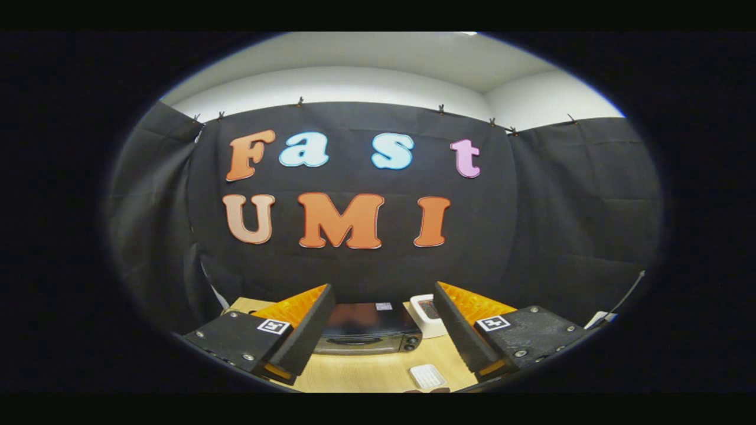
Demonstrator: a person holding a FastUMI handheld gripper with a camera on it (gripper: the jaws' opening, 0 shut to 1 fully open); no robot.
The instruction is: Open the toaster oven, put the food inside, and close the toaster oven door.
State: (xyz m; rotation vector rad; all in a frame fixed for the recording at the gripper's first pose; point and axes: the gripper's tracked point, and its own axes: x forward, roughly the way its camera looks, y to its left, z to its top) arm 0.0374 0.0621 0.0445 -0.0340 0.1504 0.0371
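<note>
A dark toaster oven (367,330) stands on the wooden table (366,372), seen from above between my two fingers and well beyond them, its door shut. My gripper (381,310) is held high over the table, open, with nothing between its fingers. A small white item with a ridged top (426,376) lies on the table in front of the oven, nearer the right finger; I cannot tell whether it is the food.
A white boxy device (429,316) stands just right of the oven, partly hidden by the right finger. The black cloth wall rises right behind the table. A thin cable runs down at the far right (629,295).
</note>
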